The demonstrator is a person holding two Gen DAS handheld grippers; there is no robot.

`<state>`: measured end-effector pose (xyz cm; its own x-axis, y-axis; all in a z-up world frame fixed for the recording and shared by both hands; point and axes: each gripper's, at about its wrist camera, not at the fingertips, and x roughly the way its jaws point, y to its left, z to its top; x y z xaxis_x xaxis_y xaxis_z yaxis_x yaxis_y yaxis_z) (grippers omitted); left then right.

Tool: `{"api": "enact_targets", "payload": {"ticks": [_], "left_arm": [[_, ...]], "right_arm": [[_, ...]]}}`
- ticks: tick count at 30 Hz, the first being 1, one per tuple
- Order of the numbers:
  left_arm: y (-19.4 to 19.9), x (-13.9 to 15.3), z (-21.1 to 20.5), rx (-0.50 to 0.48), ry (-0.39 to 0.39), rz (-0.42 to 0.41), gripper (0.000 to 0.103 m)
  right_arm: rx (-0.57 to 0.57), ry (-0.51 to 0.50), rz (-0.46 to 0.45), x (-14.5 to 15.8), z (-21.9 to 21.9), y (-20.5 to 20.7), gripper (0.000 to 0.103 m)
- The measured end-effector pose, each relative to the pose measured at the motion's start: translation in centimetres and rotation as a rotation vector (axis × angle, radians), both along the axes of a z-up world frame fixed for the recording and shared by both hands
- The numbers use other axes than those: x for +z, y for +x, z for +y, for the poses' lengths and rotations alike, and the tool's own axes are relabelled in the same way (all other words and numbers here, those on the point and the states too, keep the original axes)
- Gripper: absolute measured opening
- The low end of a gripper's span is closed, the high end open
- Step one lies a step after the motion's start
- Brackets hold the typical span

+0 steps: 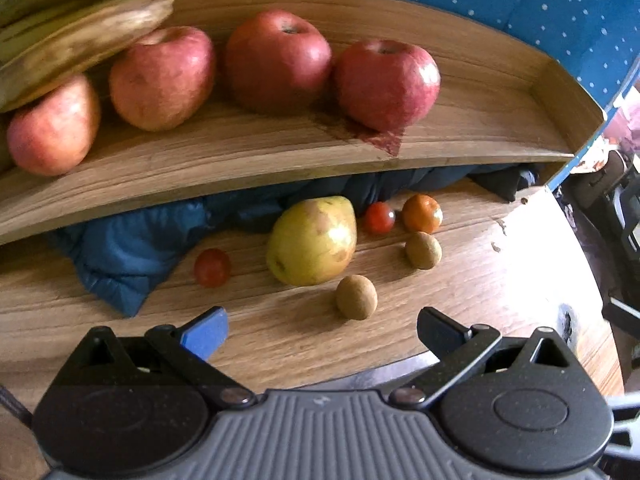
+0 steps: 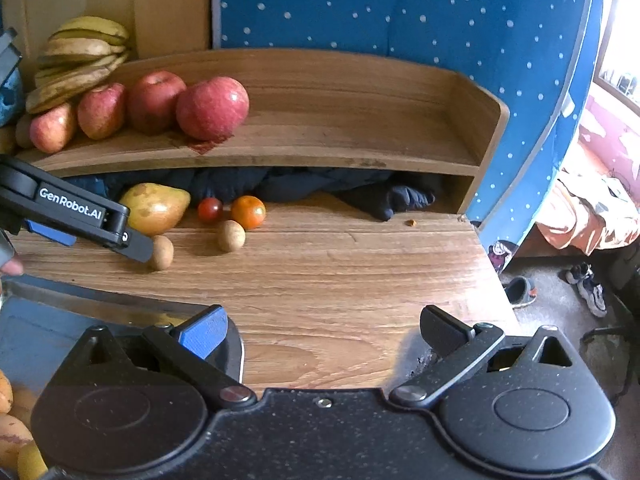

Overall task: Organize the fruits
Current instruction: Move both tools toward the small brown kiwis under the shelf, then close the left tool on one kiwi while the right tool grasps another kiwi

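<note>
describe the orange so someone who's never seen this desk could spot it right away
Start at the wooden shelf carrying the red apples, then drop to the desk below it, where loose fruit lies by a dark blue jacket. The orange sits at the right end of that cluster, beside a red tomato: the only bright orange, round piece there.

Daylight comes in from 3 o'clock in both my views. Left wrist: tabletop (image 1: 532,280) blown out white at 3–4 o'clock, grain lost there. Bananas (image 1: 80,32) at 10–11 o'clock smeared and soft; apples (image 1: 276,60) slightly soft. Space under the shelf (image 1: 280,152) is dark, cloth detail murky. Right wrist: window (image 2: 616,56) at 2–3 o'clock overexposed. Fruit casts short shadows toward 9 o'clock. Heavy fisheye bending at all edges, corners vignetted black. Colours noisy, compression blocky.
</note>
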<state>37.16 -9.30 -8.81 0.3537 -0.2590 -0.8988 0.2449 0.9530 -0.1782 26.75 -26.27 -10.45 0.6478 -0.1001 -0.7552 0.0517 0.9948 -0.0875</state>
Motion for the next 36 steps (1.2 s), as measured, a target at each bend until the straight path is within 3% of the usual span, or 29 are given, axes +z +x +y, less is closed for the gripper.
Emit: {"api": "enact_targets", "payload": {"ticks": [5, 15, 21, 24, 27, 36], "left_arm": [[0.1, -0.6, -0.2, -0.023, -0.031, 0.009, 0.102], [0.1, -1.1, -0.4, -0.075, -0.038, -0.017, 0.088], [-0.2, -1.1, -0.2, -0.097, -0.071, -0.010, 0.073], [-0.1, -1.2, -0.4, -0.113, -0.088, 0.002, 0.060], [0.2, -1.4, -0.5, -0.116, -0.097, 0.006, 0.053], [1.0, -1.6, -0.5, -0.104, -0.101, 0.000, 0.044]], "right_arm": [[0.022, 0.065, -0.011, 0.0, -1.6, 1.8, 0.102], [0.133, 0.255, 0.069, -0.6, -2.4, 7.5, 0.081], [0.207, 0.245, 0.111, -2.6, -1.2, 10.2, 0.062], [0.232, 0.249, 0.121, -3.2, -0.7, 11.1, 0.057], [0.245, 0.258, 0.126, -3.5, -0.4, 11.7, 0.051], [0.250, 0.264, 0.157, -4.2, 0.0, 12.7, 0.040]]}}
